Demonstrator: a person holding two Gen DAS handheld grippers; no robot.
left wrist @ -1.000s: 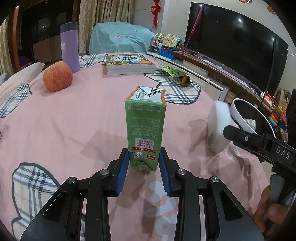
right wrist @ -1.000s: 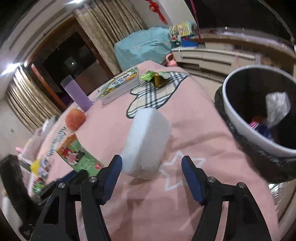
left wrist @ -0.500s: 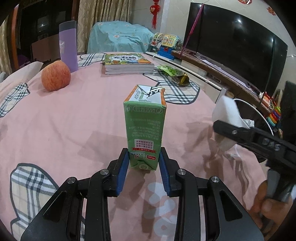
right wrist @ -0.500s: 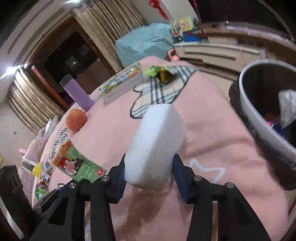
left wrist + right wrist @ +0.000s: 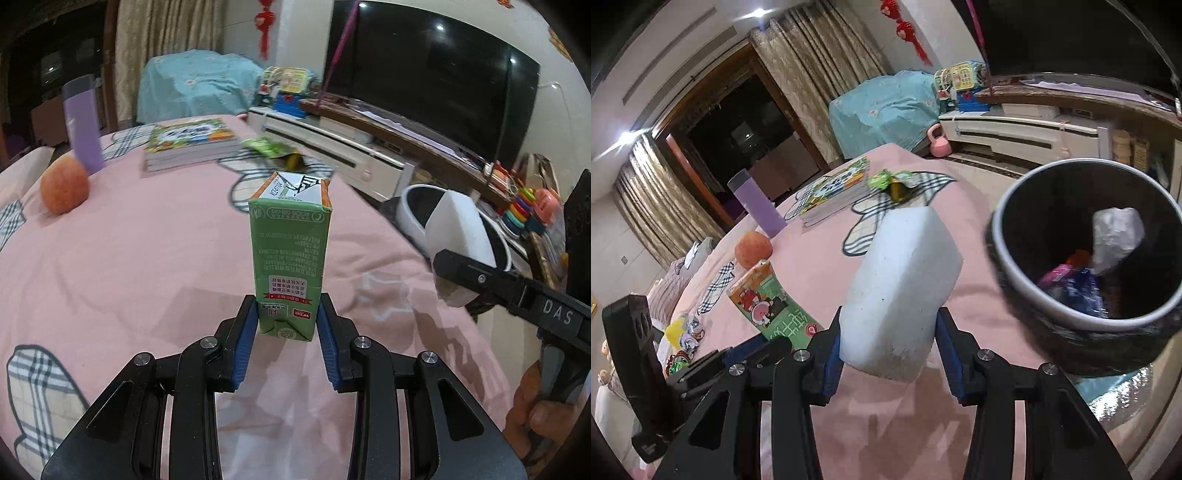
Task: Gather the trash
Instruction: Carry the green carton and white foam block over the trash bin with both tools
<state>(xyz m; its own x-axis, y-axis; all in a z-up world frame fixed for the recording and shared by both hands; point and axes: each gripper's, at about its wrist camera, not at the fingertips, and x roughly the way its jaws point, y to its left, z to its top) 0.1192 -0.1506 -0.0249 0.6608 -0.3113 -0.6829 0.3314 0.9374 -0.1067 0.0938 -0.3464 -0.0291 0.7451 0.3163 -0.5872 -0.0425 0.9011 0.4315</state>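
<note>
The left gripper (image 5: 286, 326) occupies the lower centre of the left wrist view, its blue-padded fingers (image 5: 245, 341) closed narrowly on the base of a green drink carton (image 5: 290, 254). The carton stands upright between the pads at the centre of the frame, with the pink cloth of the bench (image 5: 147, 258) behind and beneath it. In the right wrist view, the right gripper (image 5: 890, 349) sits at the lower centre, its fingers set moderately apart and clamped on the two sides of a white foam block (image 5: 905, 291). The block projects up and forward from the pads and is clear of the bench surface. A round trash bin (image 5: 1082, 325) with a white rim fills the right side of that frame, just beside the block; it contains a crumpled plastic piece and coloured wrappers. In the left wrist view the same block (image 5: 460, 236) appears at the right edge, in front of the bin (image 5: 413, 210). At the far side of the bench lie an apple (image 5: 64, 188), a purple tumbler (image 5: 83, 125), a stack of books (image 5: 190, 142) and a green snack wrapper (image 5: 271, 147).
</note>
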